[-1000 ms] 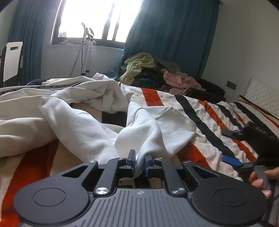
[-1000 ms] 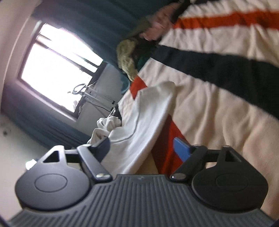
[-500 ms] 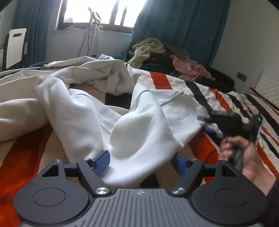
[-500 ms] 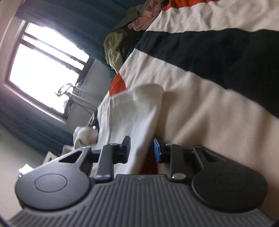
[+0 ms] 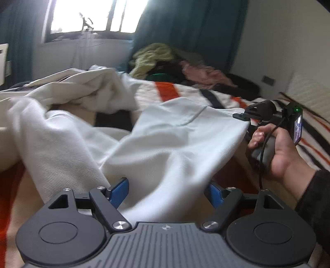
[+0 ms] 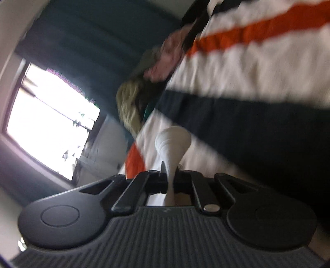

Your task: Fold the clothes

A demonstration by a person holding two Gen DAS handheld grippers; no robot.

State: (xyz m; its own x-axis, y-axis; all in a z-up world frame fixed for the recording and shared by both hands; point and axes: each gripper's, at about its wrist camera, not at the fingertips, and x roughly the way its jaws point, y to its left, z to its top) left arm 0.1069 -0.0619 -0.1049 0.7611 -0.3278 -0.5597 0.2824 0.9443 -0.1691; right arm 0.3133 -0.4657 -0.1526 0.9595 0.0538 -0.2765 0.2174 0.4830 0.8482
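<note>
A white garment [image 5: 165,144] lies crumpled across the striped bed. My left gripper [image 5: 166,190] is open, its blue pads either side of a fold of the white cloth, which lies loosely between them. In the left wrist view my right gripper [image 5: 245,119] is at the right, held in a hand, pinching the garment's far corner. In the right wrist view, which is blurred, my right gripper [image 6: 170,175] is shut on a bunched piece of the white garment [image 6: 173,144] that sticks out past the fingers.
The bed cover [image 5: 165,90] has orange, black and cream stripes. A heap of other clothes [image 5: 165,59] sits at the far end by the teal curtain [image 5: 189,31]. A window [image 5: 92,16] is behind. A wall [image 5: 278,41] runs along the right.
My left gripper opened and let go of the white cloth. My right gripper closed on the garment's corner and pulled it taut to the right.
</note>
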